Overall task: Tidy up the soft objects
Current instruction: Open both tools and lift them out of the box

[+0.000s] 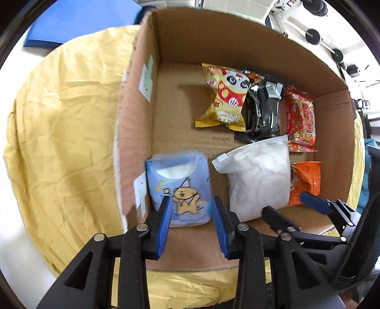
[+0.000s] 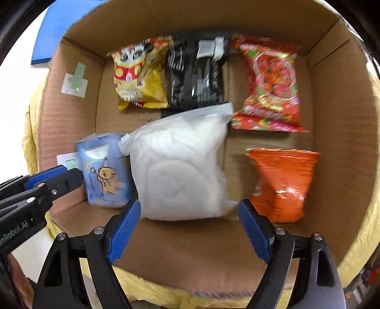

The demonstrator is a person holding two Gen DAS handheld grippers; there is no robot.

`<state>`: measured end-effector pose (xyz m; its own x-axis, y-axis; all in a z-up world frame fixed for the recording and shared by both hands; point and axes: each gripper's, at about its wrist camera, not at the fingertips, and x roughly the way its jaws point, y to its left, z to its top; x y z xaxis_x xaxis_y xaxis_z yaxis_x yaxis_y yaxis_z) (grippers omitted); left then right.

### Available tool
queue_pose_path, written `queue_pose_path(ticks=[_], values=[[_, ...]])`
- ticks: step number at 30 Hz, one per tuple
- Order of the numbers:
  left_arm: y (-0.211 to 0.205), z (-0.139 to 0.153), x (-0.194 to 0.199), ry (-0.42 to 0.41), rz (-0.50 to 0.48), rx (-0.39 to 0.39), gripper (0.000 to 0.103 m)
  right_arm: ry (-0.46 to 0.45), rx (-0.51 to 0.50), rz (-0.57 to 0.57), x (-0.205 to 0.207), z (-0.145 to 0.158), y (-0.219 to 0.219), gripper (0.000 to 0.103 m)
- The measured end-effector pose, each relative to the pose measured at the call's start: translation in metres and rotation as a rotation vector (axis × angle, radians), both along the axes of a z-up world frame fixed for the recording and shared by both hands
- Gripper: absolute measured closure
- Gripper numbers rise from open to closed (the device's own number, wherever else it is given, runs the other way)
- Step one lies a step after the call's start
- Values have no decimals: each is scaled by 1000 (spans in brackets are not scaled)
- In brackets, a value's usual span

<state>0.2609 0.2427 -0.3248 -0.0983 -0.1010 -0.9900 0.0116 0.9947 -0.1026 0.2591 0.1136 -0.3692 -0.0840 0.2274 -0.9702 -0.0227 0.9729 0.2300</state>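
Both tongs spread, pinching nothing. Your left gripper (image 1: 192,221) hangs at 6 o'clock in its own view, jaws standing either side of the blue tissue pack (image 1: 179,187) without clearly touching it. Your right gripper (image 2: 190,228) sits at 6 o'clock in its view, jaws wide, just below the white zip bag (image 2: 182,164).

Largest first: yellow cloth (image 1: 64,133) under everything, crumpled, cut off by the lens edge. On it, one cardboard box (image 1: 213,40), open-topped; its near wall runs out of frame at 6 o'clock.

Inside the box, six soft packs counted:
- one white zip bag, centre, its top corner overlapping the black pack's lower edge;
- one red snack bag (image 2: 268,83) at 2 o'clock in the right view;
- one orange snack bag (image 2: 282,183) at 4 o'clock, lower end blurred, and partly hidden behind your right tong's finger in the left view;
- one yellow panda bag (image 2: 140,71) at 11 o'clock;
- one black pack (image 2: 199,76) at 12 o'clock, print unreadable;
- one blue tissue pack at 8 o'clock, against the left wall.

Two pale labels on that left wall, text too blurred to read. One blue board (image 1: 78,19) outside the box at 11 o'clock, mostly cut off.
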Motion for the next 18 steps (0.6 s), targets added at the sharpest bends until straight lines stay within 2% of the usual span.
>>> queue_pose_path(ticks=[4,6,9,14,16,18], values=[[7,19,-13,-48,29,6,69,-37,-38,-11,-6,18,-7,16],[11,30,-20,-81,55,1,64,-53,-56,-20,-9,26,-11,15],[18,44,-29,-137,90,3,56,-78,-69,-30,-16,37,-18,6],[12,69,-42,-226,109,13,53,-126,-86,-35,-30,54,-27,5],[8,79,-50,-251,109,9,44,-150,-97,-40,-33,63,-43,4],[4,87,-55,-278,108,16,26,-187,-102,-48,-39,77,-47,0]])
